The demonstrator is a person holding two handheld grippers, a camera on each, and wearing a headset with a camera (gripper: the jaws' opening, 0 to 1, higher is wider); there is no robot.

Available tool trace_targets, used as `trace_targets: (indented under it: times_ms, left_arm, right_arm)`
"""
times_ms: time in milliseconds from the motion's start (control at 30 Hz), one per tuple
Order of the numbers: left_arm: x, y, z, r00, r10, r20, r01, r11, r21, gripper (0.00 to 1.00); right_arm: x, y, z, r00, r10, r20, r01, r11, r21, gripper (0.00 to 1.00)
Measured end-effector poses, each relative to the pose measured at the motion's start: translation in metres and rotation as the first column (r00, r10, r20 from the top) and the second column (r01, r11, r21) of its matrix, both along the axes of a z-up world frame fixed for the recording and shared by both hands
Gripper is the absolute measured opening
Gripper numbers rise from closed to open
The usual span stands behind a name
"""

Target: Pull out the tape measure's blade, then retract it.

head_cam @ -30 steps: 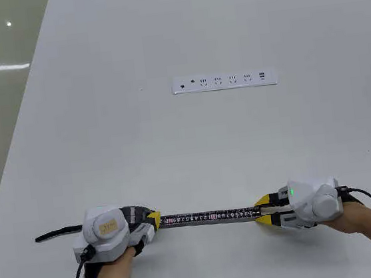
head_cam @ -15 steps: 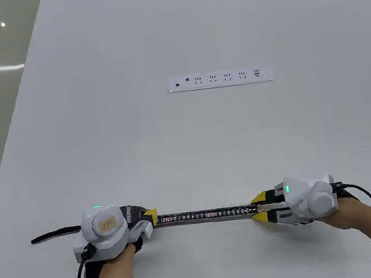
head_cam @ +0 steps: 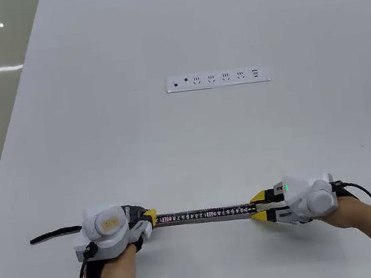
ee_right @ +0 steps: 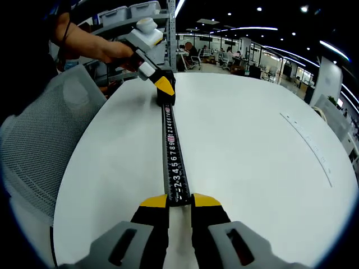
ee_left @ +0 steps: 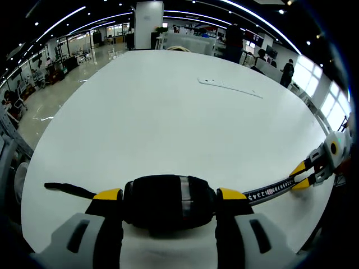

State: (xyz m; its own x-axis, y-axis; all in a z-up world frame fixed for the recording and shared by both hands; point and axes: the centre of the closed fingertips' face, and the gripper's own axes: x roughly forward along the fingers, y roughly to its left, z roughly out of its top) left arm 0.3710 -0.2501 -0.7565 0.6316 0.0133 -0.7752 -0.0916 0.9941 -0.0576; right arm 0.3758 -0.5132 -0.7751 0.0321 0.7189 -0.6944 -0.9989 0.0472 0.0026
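From my station I see the left hand-held gripper point(head_cam: 149, 218) pinching the tape measure point(ee_left: 168, 199) by its body: a rounded black case with a ribbed, rubbery look, squeezed between the two yellow-tipped jaws. A thin black strap point(head_cam: 49, 235) trails flat from the case toward the table's left edge.

The blade point(head_cam: 204, 214) is drawn out in a straight, narrow dark band printed with white numerals (a few are red). It lies low along the smooth white table point(head_cam: 173, 147), parallel to the near edge and close to it.

The right hand-held gripper point(head_cam: 259, 206) has its jaws pressed together on the blade's free end. In the right gripper view the band runs from between the yellow tips point(ee_right: 179, 200) straight away to the case.

The case sits toward the table's left edge, with the blade's end further right. I cannot tell whether the blade touches the surface along its whole length.

A long, flat white power strip point(head_cam: 217, 79) lies well apart from both, further in toward the table's middle, roughly parallel to the blade.
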Motion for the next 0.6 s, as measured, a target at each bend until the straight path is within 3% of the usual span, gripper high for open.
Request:
trace_targets:
  times_ms: [200, 600]
  left_arm:
    - [-0.0001, 0.0001, -0.0029, 1.0, -0.018, -0.008, 0.018, 0.999, 0.034, 0.64]
    - [-0.0006, 0.0017, -0.0011, 1.0, -0.007, 0.015, 0.006, 0.998, 0.055, 0.63]
  right_arm:
    - [-0.0007, 0.0004, 0.0007, 1.0, -0.001, -0.002, 0.001, 1.0, 0.0, 0.13]
    - [-0.0015, 0.0014, 0.0043, 1.0, -0.001, -0.001, 0.001, 1.0, 0.003, 0.13]
